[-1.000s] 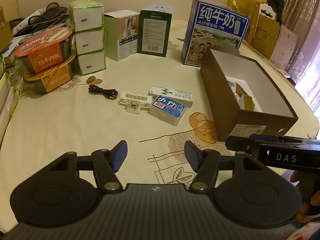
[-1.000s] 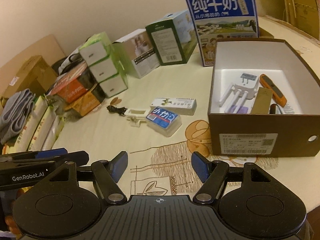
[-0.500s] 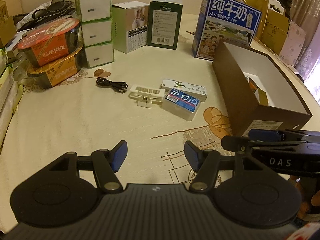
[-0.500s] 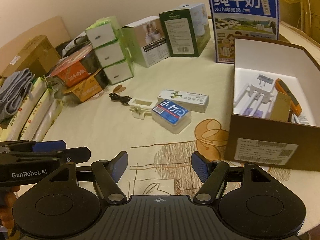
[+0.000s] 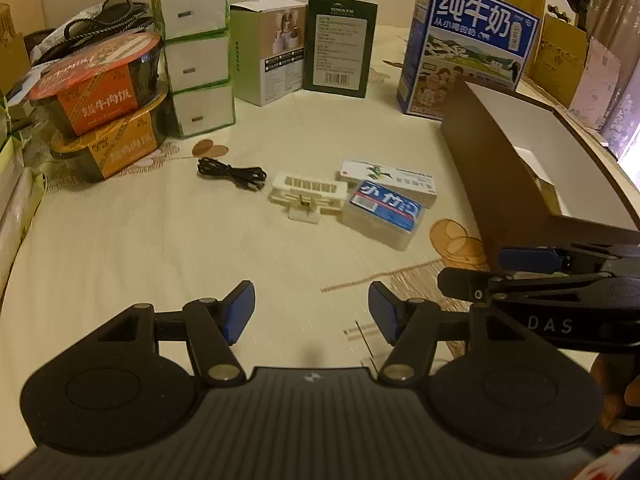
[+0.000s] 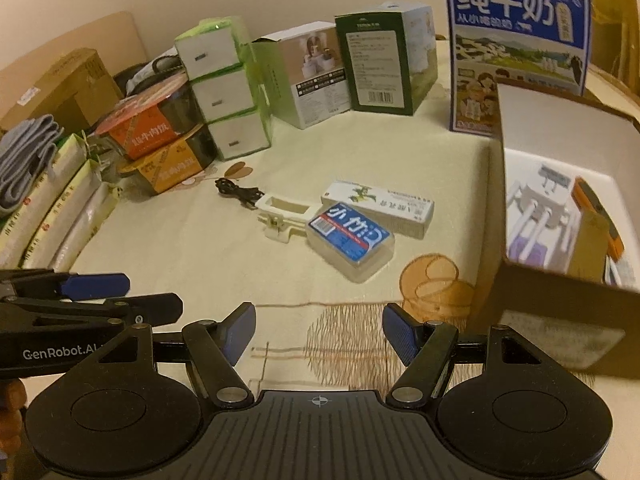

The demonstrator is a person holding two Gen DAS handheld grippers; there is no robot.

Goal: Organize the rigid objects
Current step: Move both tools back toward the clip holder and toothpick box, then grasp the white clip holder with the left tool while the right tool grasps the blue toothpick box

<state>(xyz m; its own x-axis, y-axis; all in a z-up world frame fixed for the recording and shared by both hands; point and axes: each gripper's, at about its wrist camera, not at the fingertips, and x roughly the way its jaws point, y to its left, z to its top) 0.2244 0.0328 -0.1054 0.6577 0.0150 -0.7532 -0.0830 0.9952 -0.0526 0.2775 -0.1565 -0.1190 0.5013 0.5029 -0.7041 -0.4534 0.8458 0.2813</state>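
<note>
A clear box with a blue label (image 5: pixel 383 213) (image 6: pixel 351 238) lies mid-table. Behind it lies a white medicine box (image 5: pixel 388 178) (image 6: pixel 380 202); to its left a cream plastic clip (image 5: pixel 307 196) (image 6: pixel 280 216) and a black cable (image 5: pixel 232 172) (image 6: pixel 236 192). A brown cardboard box (image 5: pixel 516 184) (image 6: pixel 552 312) at the right holds a white plug, an orange tool and a card. My left gripper (image 5: pixel 311 312) is open and empty, short of the items. My right gripper (image 6: pixel 319 330) is open and empty, beside the left one.
Along the back stand a blue milk carton (image 5: pixel 468 44), a dark green box (image 5: pixel 340 60), a white-green box (image 5: pixel 266 60), stacked tissue packs (image 5: pixel 196 60) and two food bowls (image 5: pixel 100 108). Packets (image 6: pixel 52 208) lie at the left edge.
Both grippers have shifted left and slightly forward, so the items and the brown box sit further right in view. Both stay open and empty.
</note>
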